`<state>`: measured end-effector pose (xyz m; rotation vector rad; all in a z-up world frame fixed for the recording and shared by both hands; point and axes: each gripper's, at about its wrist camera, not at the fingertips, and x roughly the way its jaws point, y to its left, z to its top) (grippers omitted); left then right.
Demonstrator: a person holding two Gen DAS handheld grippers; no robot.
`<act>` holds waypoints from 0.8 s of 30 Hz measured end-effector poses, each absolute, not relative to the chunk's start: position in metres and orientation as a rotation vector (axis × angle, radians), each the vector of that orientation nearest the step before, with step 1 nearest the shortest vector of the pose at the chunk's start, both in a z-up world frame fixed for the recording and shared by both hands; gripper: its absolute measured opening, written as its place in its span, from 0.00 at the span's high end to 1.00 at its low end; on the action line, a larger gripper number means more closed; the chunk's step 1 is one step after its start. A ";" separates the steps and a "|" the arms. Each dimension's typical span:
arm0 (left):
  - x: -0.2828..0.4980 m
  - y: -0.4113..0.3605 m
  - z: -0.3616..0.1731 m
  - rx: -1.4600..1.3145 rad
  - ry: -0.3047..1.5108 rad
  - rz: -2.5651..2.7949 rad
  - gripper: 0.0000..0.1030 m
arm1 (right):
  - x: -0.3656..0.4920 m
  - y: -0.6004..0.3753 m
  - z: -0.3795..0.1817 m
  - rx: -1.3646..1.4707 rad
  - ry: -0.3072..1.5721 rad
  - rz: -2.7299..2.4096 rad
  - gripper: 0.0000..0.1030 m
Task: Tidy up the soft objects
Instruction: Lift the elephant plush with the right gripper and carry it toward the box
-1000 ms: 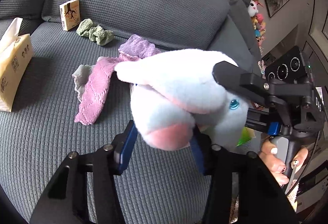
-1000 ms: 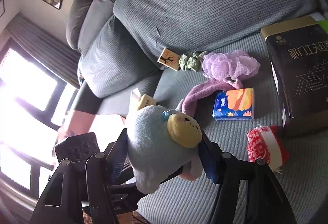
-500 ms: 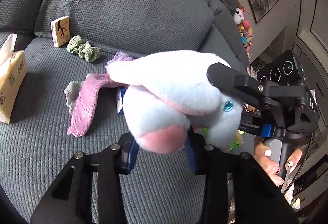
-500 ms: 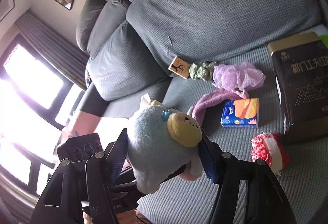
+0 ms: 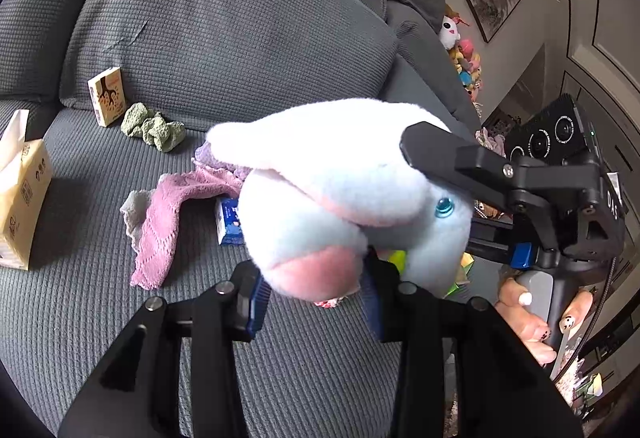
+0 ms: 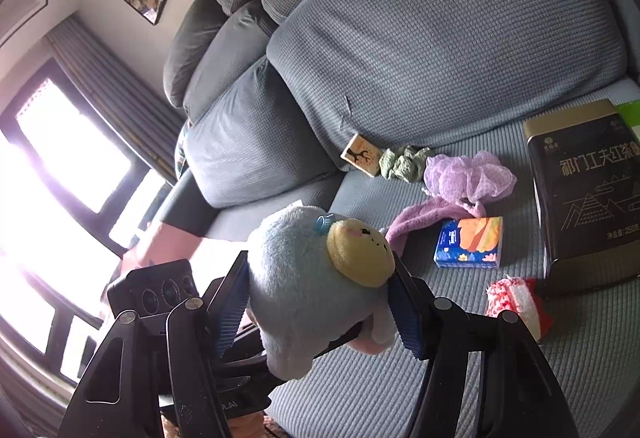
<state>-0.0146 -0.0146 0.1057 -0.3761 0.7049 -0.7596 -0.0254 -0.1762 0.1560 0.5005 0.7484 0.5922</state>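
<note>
Since a second ago we have drawn both tools back and up from the sofa seat [image 5: 100, 318], so the clutter on it sits farther off, while the plush toy [image 5: 344, 197] keeps its place between us.

Our left tongs [image 5: 316, 298] are closed on the toy's pink foot end, and our right tongs [image 6: 320, 302] are closed across its pale blue body just under the yellow face. We judge the double hold is there because the toy is floppy and would sag from one pinch; carried off the seat, it drags on nothing. It hangs in the air above the front of the seat, touching only the tongs.

Going left to right on the seat: a tissue box [image 5: 22, 189] stands at the far left, a small carton [image 5: 107, 96] leans on the back cushion, and a green rag [image 5: 154, 125] lies just beside it. Next come a pink towel [image 5: 160, 222] and a purple mesh puff [image 6: 468, 177] touching it, with a blue tissue pack [image 6: 470, 244] in front. A red and white knit piece [image 6: 516, 302] lies near a black tea tin [image 6: 588, 189] at the right.

Ribbed grey fabric covers the sofa and will give under anything set down. Framed pictures hang on the walls, a bright window glares at one end, and a heap of small toys [image 5: 464, 53] fills the far corner, a likely home for this one.
</note>
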 end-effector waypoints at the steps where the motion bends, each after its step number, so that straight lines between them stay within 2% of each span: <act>1: -0.015 -0.016 0.108 -0.373 0.698 -0.761 0.64 | -0.027 -0.177 0.158 0.499 0.743 0.592 0.36; 13: -0.014 -0.049 0.137 -0.277 0.646 -0.784 0.64 | -0.043 -0.202 0.183 0.490 0.634 0.570 0.36; 24: -0.007 -0.139 0.160 -0.133 0.619 -0.886 0.64 | -0.067 -0.281 0.199 0.544 0.478 0.432 0.35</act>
